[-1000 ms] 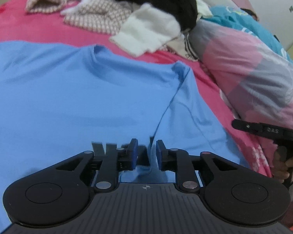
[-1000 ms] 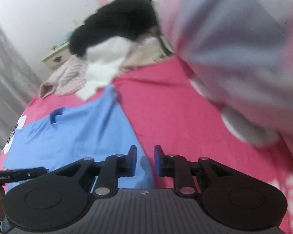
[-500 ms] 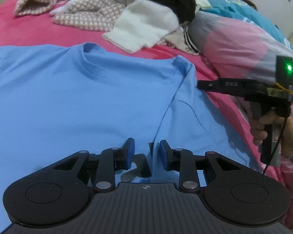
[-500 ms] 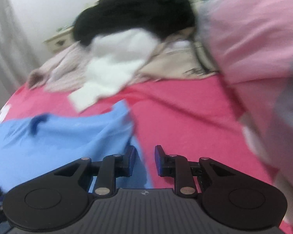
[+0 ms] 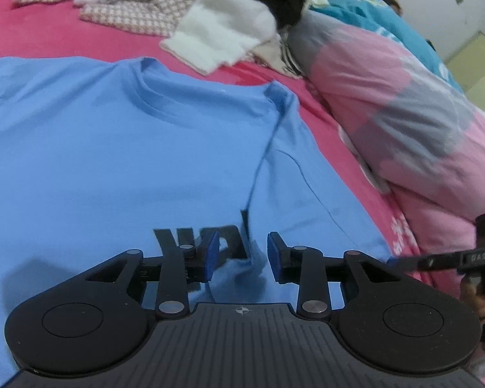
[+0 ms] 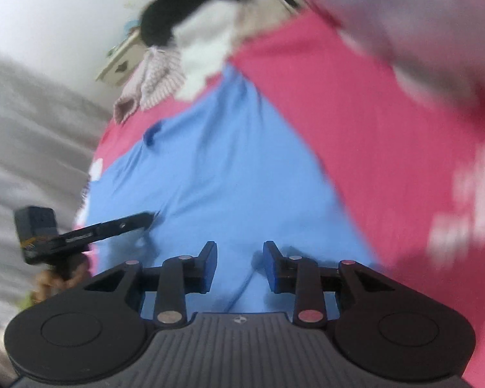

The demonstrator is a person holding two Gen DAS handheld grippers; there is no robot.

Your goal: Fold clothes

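Left gripper [image 5: 241,257] hangs low over the blue T-shirt [image 5: 113,161], jaws opening, a small pucker of blue cloth between the pads but not visibly pinched. Right gripper [image 6: 239,263] sits over the shirt's right sleeve side, jaws likewise opening, cloth below and nothing clamped. The shirt lies flat on the pink bedsheet [image 5: 48,38], long axis running away from both grippers toward the collar [image 5: 165,97]. Right gripper is nearer the sleeve edge; judged, that edge folds inward next.
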